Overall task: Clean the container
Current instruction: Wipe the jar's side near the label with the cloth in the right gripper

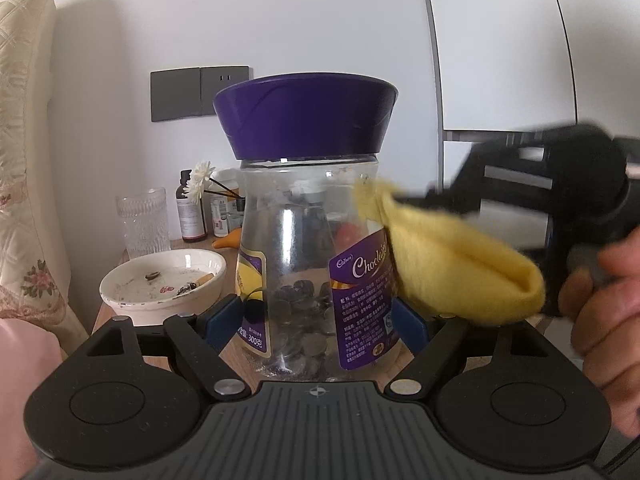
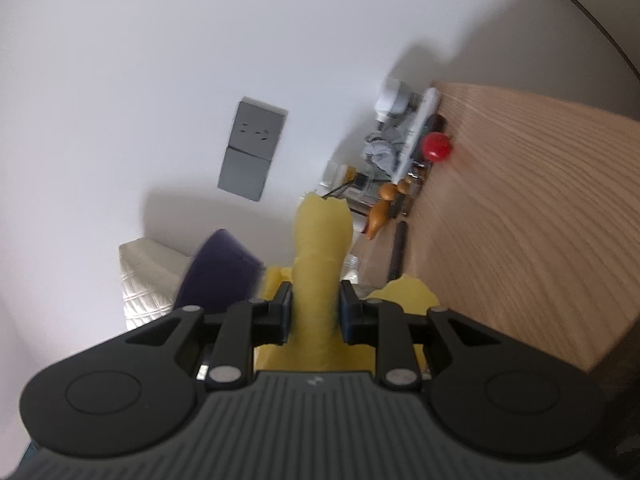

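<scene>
A clear plastic jar [image 1: 306, 264] stands upright on a pale wood-grain tabletop [image 1: 240, 350], its long axis vertical and its mouth pointing up, closed by a smooth, glossy purple lid [image 1: 306, 120] that flares wider toward the top. The jar is narrow at the neck and swells toward the base; a purple and gold label wraps its sides, and a layer of dull silver coins lies inside at the bottom. The left gripper [image 1: 316, 320], matte black with blue pads, clasps the lower body of the jar from both sides, its fingers pressed against the plastic. From the right, the right gripper [image 1: 440, 200] reaches in, blurred in the left wrist view, holding a soft, fuzzy yellow cloth [image 1: 452, 264] that drapes in a folded pouch shape against the jar's right shoulder and label. In the right wrist view, the right gripper [image 2: 314, 312] has its fingers pinched tight on a bunched ridge of the yellow cloth [image 2: 320, 248], which sticks up between them, with the purple lid [image 2: 220, 276] blurred just to the left. Behind the jar on the table sit a shallow white ceramic bowl [image 1: 120, 296] holding ash and a cigarette butt, a ribbed clear glass tumbler [image 1: 144, 220], a dark brown bottle [image 1: 190, 208] and a white artificial flower [image 1: 202, 178]. A grey wall socket plate [image 1: 200, 92] is fixed to the plain white wall, and a quilted cream headboard [image 1: 24, 120] rises at the far left.
</scene>
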